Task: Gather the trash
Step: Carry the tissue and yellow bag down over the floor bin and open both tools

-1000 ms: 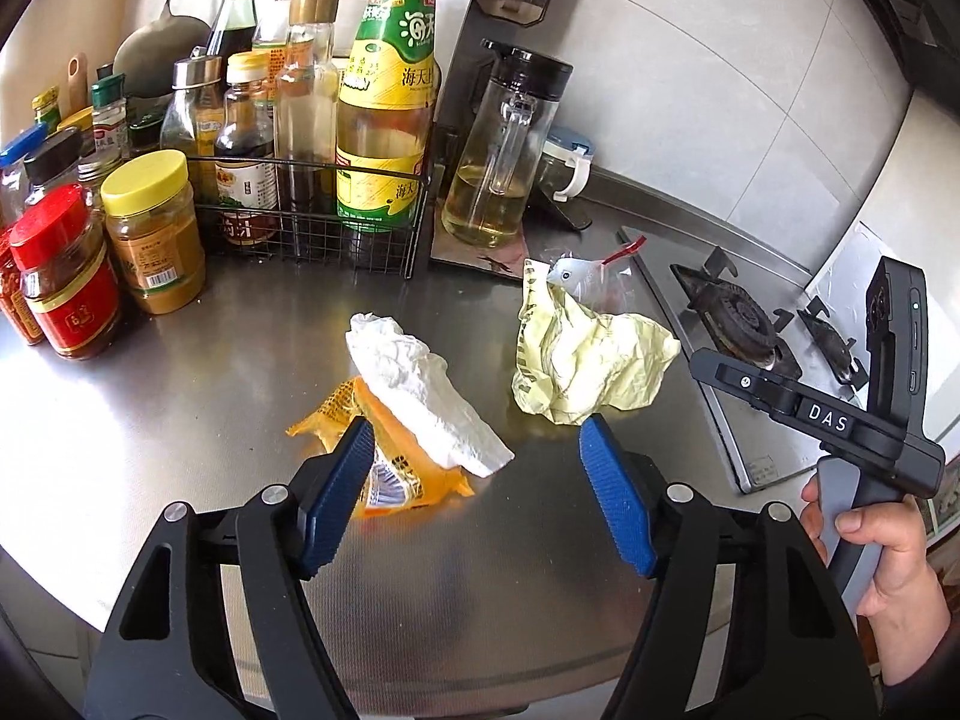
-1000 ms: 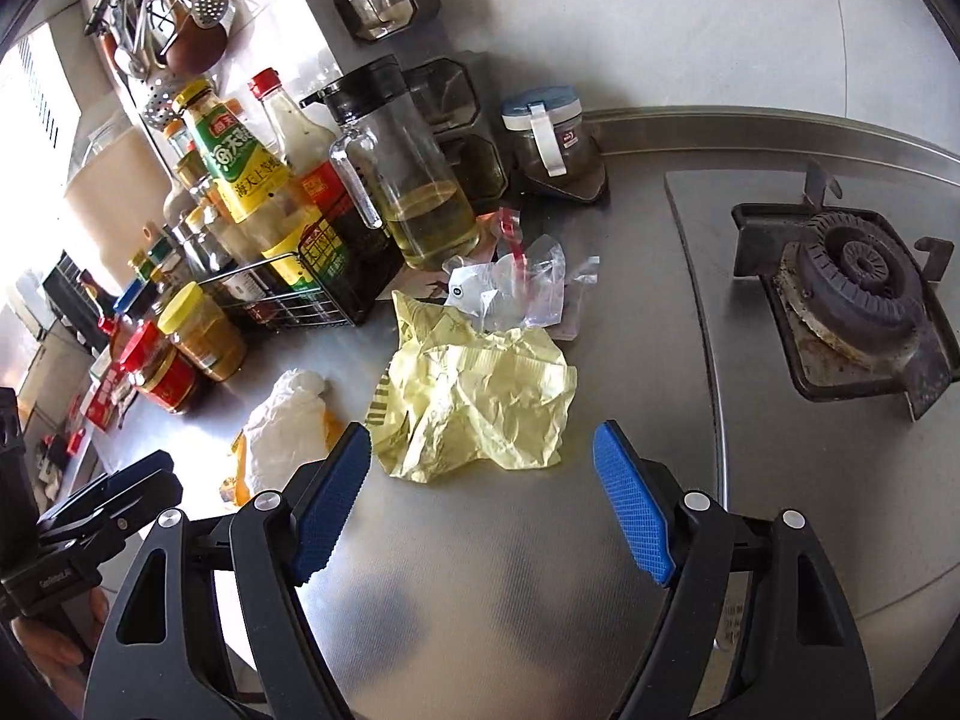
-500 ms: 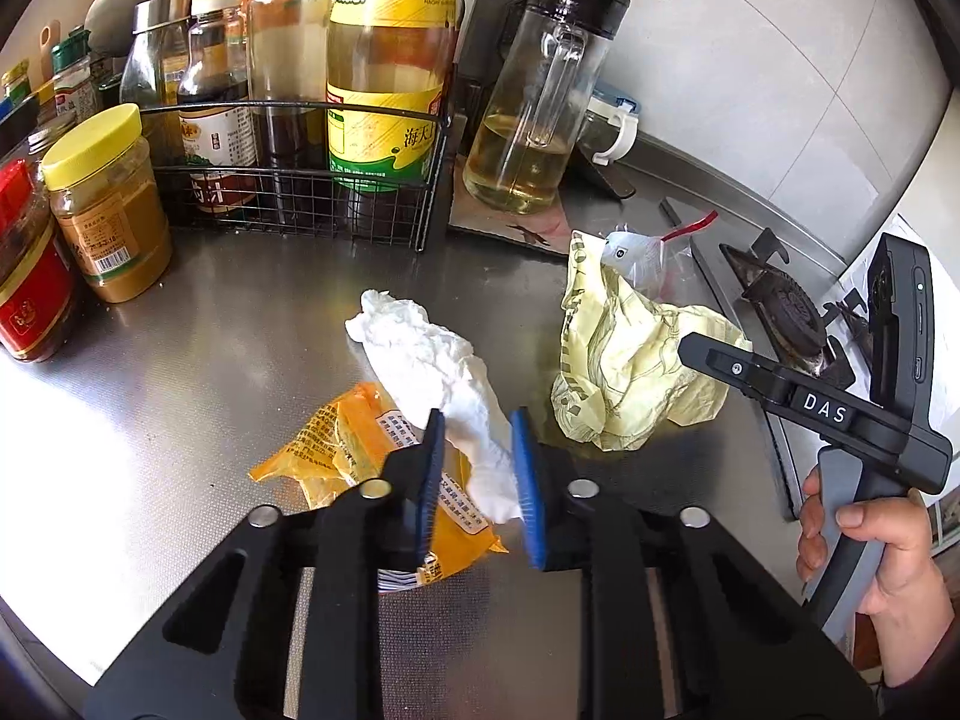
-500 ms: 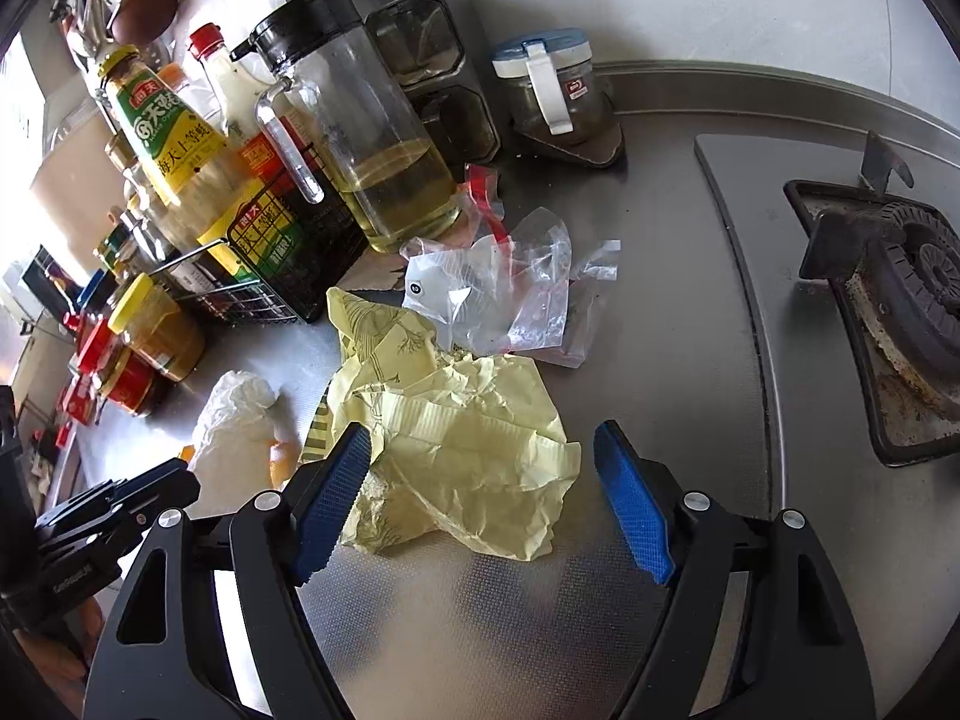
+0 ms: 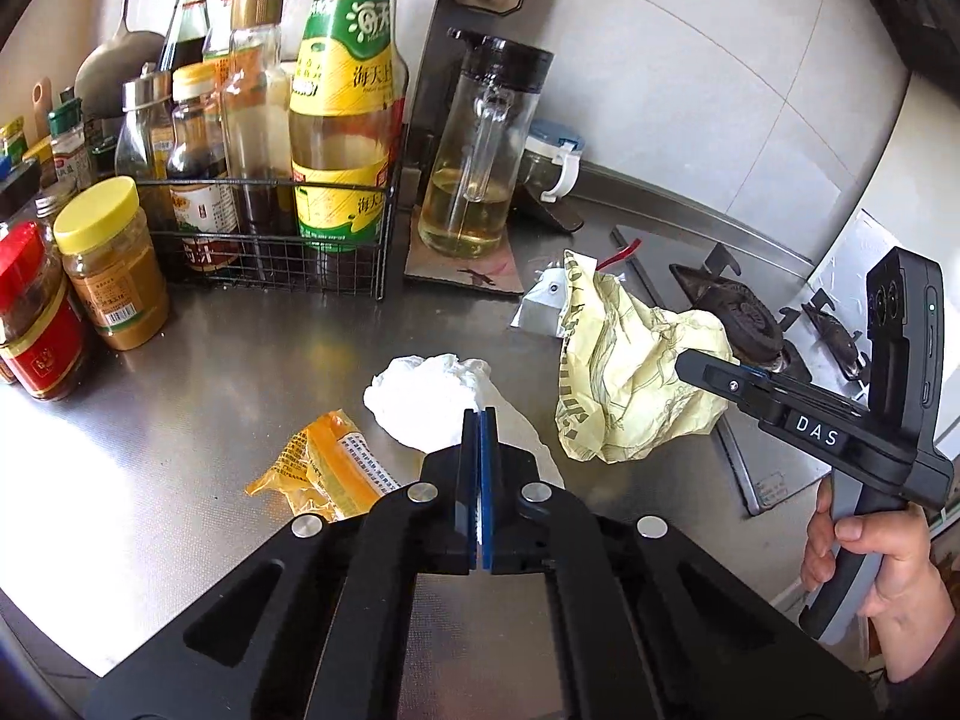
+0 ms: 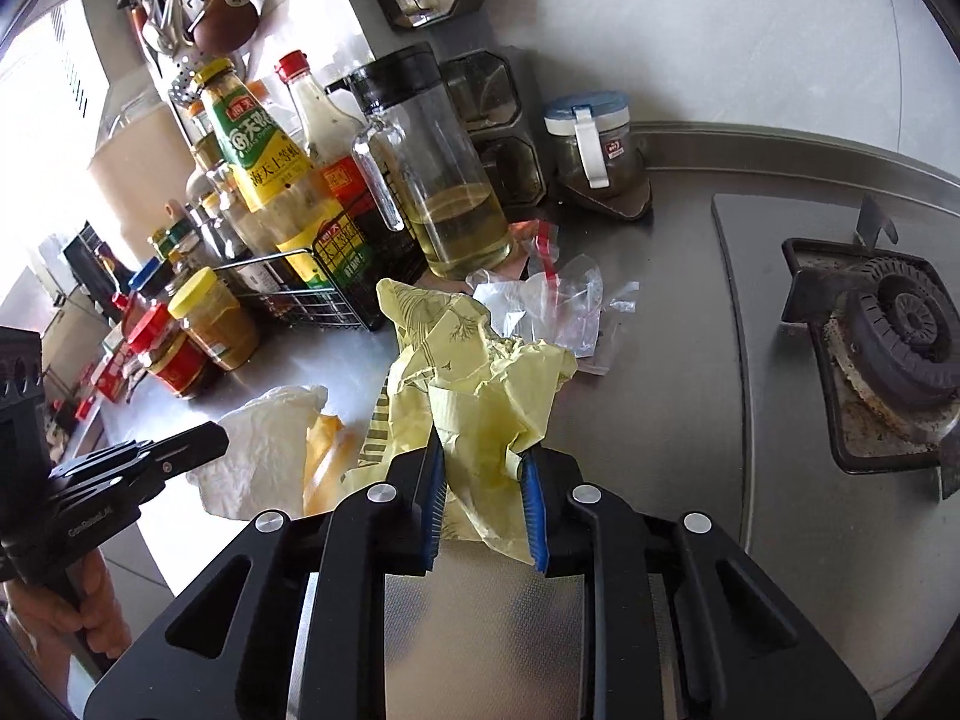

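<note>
Through my left wrist camera, my left gripper (image 5: 479, 420) has its blue pads pressed together on a fold of the crumpled white tissue (image 5: 429, 399), which rests on the steel counter (image 5: 198, 396). Just left of it lies an orange snack wrapper (image 5: 327, 471) with a white panel of small print I cannot read. To the right sits a wrinkled pale yellow paper wrapper (image 5: 624, 378) with a faint leaf print and brown lettering along its edge, illegible. My right gripper's body (image 5: 816, 432) reads "DAS". In the wire rack (image 5: 270, 240) stands a green-and-yellow labelled bottle (image 5: 345, 120) printed "海天", and beside the rack a glass oil jug (image 5: 474, 180).

Through my right wrist camera, my right gripper (image 6: 483, 492) is nearly closed, its pads pinching the near corner of the yellow wrapper (image 6: 480, 372). Behind the wrapper lies a clear plastic bag (image 6: 564, 306) with a red strip. The tissue (image 6: 258, 450) lies to the left, covering the orange wrapper (image 6: 327, 456). The bottle label (image 6: 258, 144) reads "海天". A gas burner (image 6: 894, 342) sits to the right.
</note>
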`<state>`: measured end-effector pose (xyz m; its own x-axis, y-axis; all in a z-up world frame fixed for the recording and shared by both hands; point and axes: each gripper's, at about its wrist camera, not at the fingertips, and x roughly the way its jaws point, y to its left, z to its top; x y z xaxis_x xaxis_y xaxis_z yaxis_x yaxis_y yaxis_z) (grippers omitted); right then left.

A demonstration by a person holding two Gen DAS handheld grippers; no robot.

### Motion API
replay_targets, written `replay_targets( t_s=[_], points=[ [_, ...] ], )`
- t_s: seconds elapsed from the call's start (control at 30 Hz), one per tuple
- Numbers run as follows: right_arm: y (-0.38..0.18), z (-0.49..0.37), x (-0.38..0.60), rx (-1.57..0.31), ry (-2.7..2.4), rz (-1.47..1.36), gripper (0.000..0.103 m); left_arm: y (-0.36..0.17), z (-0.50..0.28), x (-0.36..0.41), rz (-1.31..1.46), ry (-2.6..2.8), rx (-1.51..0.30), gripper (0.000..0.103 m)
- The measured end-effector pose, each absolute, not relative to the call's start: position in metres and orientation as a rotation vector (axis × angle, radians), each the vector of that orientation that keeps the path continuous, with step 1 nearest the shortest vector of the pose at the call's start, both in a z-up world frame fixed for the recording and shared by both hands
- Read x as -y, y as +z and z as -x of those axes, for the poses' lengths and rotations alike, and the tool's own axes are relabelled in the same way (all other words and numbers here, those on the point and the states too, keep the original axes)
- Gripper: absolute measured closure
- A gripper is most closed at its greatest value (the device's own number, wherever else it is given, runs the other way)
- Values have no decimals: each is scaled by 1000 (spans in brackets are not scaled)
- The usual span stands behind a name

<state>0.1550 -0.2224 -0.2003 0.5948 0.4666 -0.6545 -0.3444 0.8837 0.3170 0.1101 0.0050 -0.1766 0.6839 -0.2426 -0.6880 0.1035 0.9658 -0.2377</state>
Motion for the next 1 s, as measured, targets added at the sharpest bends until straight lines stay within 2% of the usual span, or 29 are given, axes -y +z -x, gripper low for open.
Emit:
replay_targets(
  t_s=[0.3,0.53,0.77,1.0],
  points=[
    [-162,-75,245,-739,427,-172,80,-136,-42,14,147,-259,-735,103],
    [-153,2,256,-730,388,-177,80,-130,31,22,129,-302,-729,103],
    [-180,76,255,-804,373,-182,80,-164,97,24,144,-335,-810,103],
    [-249,116,247,-975,361,-184,80,-233,132,26,168,-342,-973,103]
  ],
)
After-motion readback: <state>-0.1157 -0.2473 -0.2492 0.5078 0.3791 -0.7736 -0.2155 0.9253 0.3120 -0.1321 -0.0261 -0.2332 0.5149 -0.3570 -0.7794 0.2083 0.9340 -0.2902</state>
